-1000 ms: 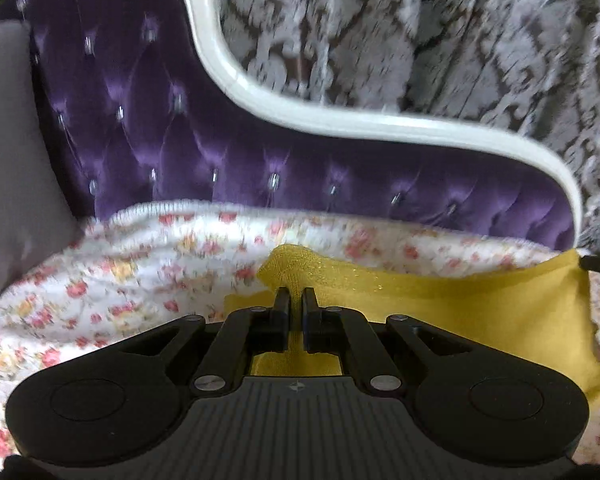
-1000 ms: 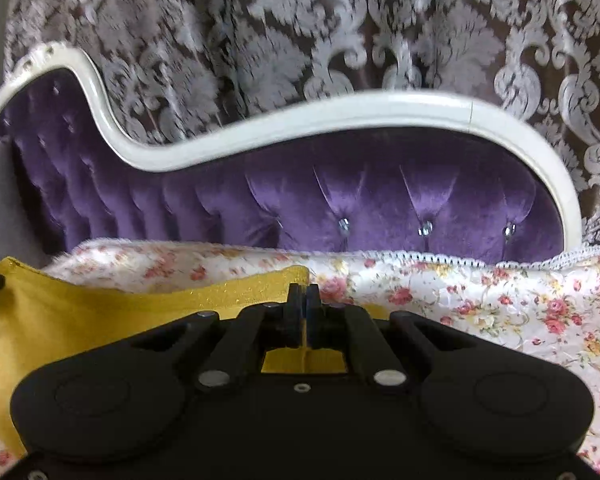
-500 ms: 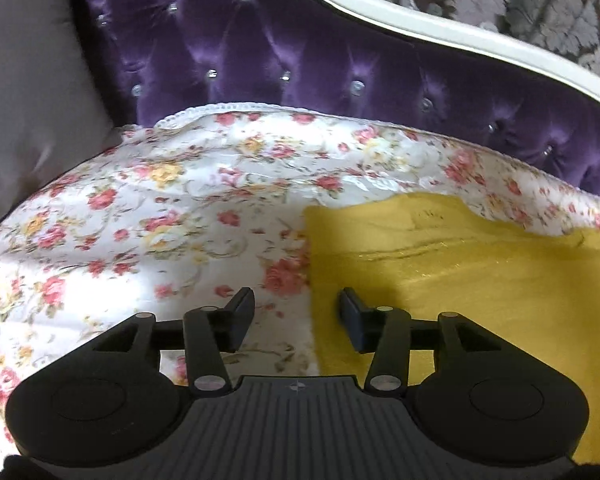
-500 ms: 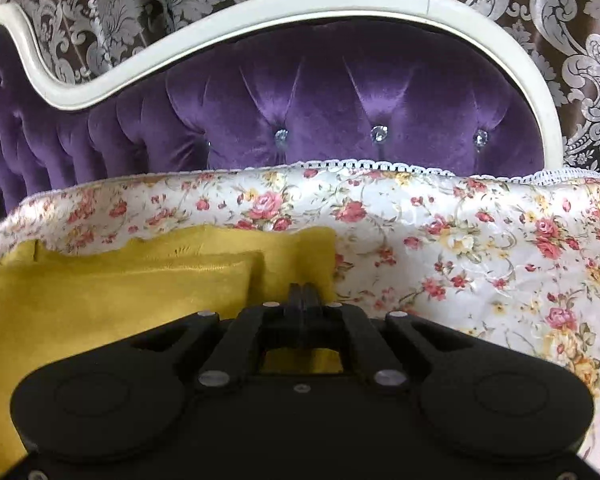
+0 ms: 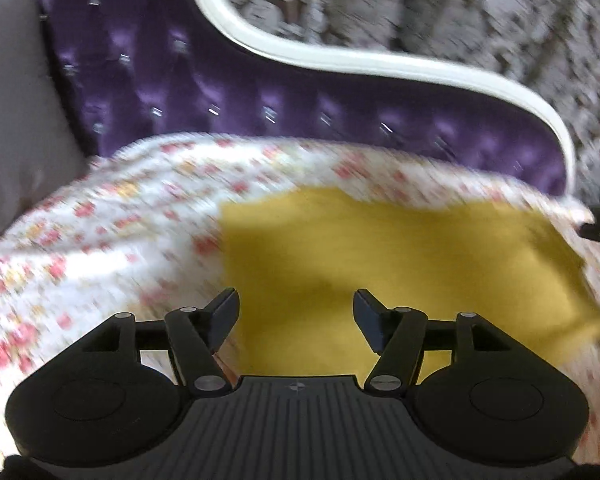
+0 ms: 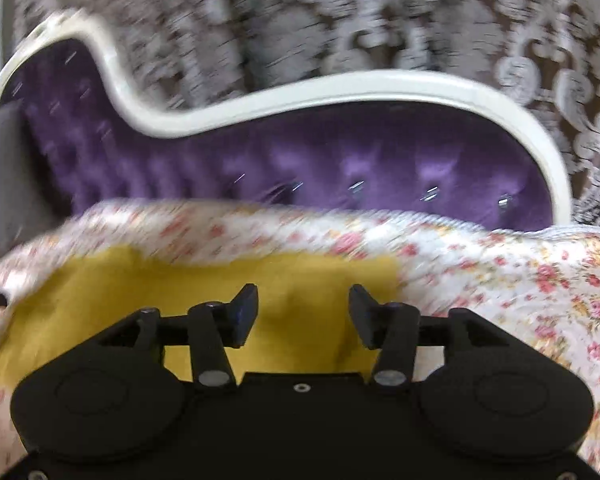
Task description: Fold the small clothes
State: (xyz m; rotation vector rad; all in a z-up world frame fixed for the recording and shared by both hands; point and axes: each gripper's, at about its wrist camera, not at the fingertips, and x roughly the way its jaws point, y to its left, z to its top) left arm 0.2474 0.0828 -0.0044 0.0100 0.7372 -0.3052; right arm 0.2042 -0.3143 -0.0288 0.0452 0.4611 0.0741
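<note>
Floral cover (image 5: 100, 216) carries a yellow cloth (image 5: 380, 260), 1 fold apparently laid. Left gripper (image 5: 296, 316) and right gripper (image 6: 303, 312): jaws just opened, empty; further folds likely remain.

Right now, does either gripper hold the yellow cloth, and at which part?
Neither does. The left gripper and right gripper have just been opening; the yellow cloth lies released on the floral cover.

Floral cover (image 5: 100, 240) (and headboard (image 5: 260, 92)) motion-blurred throughout.

purple headboard (image 5: 260, 92) and grey cushion (image 5: 16, 120) wall the back and left; floral cover (image 6: 540, 280) lies free.
</note>
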